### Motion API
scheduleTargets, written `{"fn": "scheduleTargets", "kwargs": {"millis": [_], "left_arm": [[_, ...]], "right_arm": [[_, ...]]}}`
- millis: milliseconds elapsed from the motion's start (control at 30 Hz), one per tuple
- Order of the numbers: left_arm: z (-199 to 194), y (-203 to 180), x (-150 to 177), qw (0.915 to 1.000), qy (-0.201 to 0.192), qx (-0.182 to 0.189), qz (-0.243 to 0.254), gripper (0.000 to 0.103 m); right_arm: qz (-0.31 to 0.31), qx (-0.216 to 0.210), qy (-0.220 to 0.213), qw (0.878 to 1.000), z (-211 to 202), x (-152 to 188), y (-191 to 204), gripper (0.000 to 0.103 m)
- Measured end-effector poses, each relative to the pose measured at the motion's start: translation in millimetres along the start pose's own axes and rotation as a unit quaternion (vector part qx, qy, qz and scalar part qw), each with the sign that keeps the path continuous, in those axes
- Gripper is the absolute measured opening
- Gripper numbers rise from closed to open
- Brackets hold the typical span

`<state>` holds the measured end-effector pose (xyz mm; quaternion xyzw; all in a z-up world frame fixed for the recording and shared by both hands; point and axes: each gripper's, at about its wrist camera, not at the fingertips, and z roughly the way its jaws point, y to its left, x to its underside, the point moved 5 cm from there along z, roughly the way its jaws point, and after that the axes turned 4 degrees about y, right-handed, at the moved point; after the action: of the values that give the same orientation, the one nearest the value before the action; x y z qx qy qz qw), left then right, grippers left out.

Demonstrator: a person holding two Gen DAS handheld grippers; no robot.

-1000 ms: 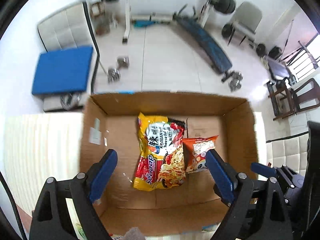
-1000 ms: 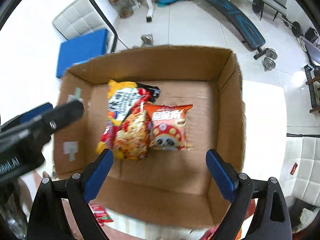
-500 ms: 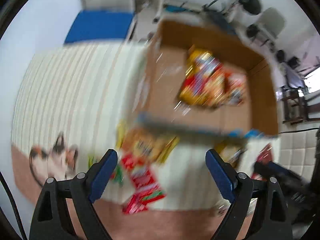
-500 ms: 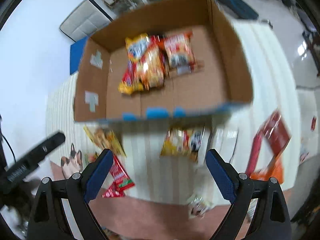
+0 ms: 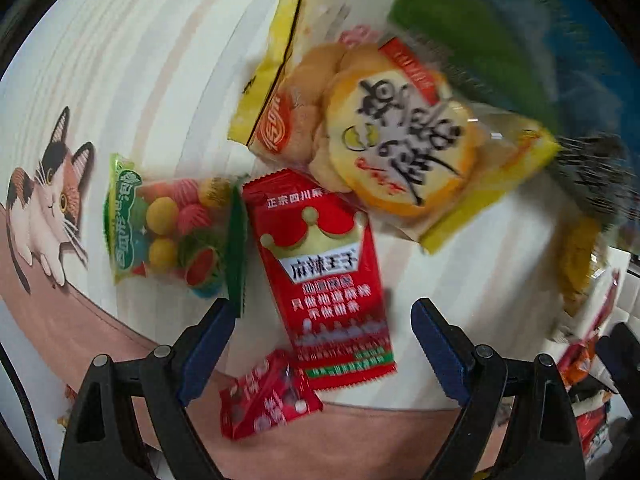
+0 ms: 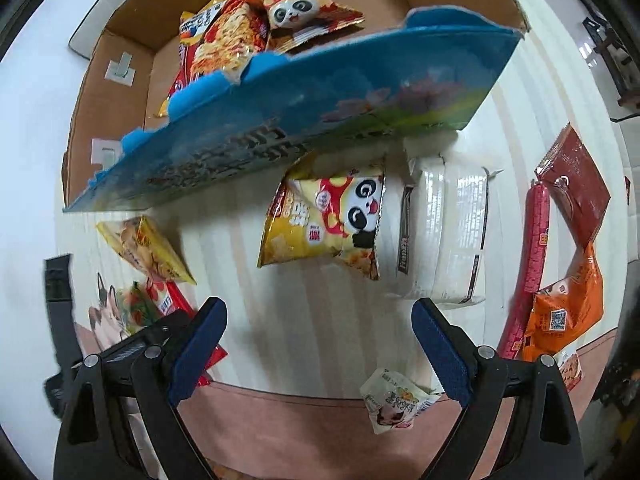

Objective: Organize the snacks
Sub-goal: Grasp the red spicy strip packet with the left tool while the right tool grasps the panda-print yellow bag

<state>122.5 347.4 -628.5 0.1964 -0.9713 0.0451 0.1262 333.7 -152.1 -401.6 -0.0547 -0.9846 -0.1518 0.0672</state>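
My left gripper [image 5: 322, 316] is open and empty, low over a red spicy snack packet [image 5: 322, 276] on the striped cloth. Beside it lie a green candy bag [image 5: 168, 232], a yellow biscuit bag [image 5: 372, 132] and a small red packet [image 5: 268, 396]. My right gripper [image 6: 318, 320] is open and empty above the cloth, below a yellow panda snack bag [image 6: 324, 220]. The cardboard box [image 6: 320, 92] with a blue printed side holds a noodle packet [image 6: 224, 36] and a red panda bag [image 6: 304, 4].
A white pack [image 6: 444, 236], a long red sausage [image 6: 532, 264], a dark red pouch [image 6: 576, 192], an orange bag [image 6: 568, 312] and a small pale packet [image 6: 396, 404] lie right of the box. The cloth has a cat picture [image 5: 44, 196] and a brown border.
Both grippers pulled back from above the box and dropped toward the cloth in front of it. The left one now looks at the loose packets at the left.
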Motion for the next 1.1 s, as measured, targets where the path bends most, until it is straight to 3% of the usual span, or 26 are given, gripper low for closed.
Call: {"fn": "scheduleTargets", "kwargs": {"millis": [133,267,300,367,400,500,633,767,900,1000,1100], "left_arm": [[8.8,0.1,-3.9,1.0,0.0,-0.007,-0.003,0.09],[10.6,-5.0,-0.4,0.9993,-0.017,-0.032,0.01,0.08],[9.4,-7.0,1.1,0.9989,-0.022,-0.037,0.02,0.075],[8.4,-10.5,6.3,0.9988,-0.025,-0.022,0.035,0.055],[7.2,-12.9,9.6,0.9985,-0.022,-0.03,0.039,0.053],[6.8,-10.3,13.7,0.9982,-0.022,-0.032,0.046,0.053],[11.7,-1.0,27.9,0.9982,-0.015,-0.032,0.048,0.052],[20.0,9.5,48.8,0.998,0.003,-0.028,0.056,0.052],[27.5,20.9,62.4,0.9985,0.011,-0.026,0.047,0.06],[29.0,30.1,67.4,0.999,0.009,-0.026,0.035,0.072],[29.7,36.7,68.6,0.9992,0.004,-0.022,0.034,0.072]], "right_arm": [[0.017,0.001,-0.01,1.0,-1.7,-15.0,1.1,0.096],[0.035,0.014,-0.013,0.999,11.5,-31.3,1.0,0.096],[0.038,0.013,-0.013,0.999,14.8,-33.6,0.7,0.095],[0.041,0.022,-0.007,0.999,24.7,-39.0,1.2,0.093],[0.044,0.03,-0.003,0.999,30.4,-40.6,0.4,0.09],[0.046,0.039,0.01,0.998,43.8,-42.4,-1.2,0.071],[0.029,0.048,0.008,0.998,44.9,-39.0,1.3,0.061],[-0.015,0.052,0.051,0.997,54.4,-16.1,9.6,0.06],[-0.061,0.062,0.084,0.993,65.2,15.0,17.7,0.06],[-0.069,0.067,0.085,0.992,71.6,25.1,22.3,0.06],[-0.064,0.07,0.086,0.992,77.4,25.6,23.1,0.06]]}}
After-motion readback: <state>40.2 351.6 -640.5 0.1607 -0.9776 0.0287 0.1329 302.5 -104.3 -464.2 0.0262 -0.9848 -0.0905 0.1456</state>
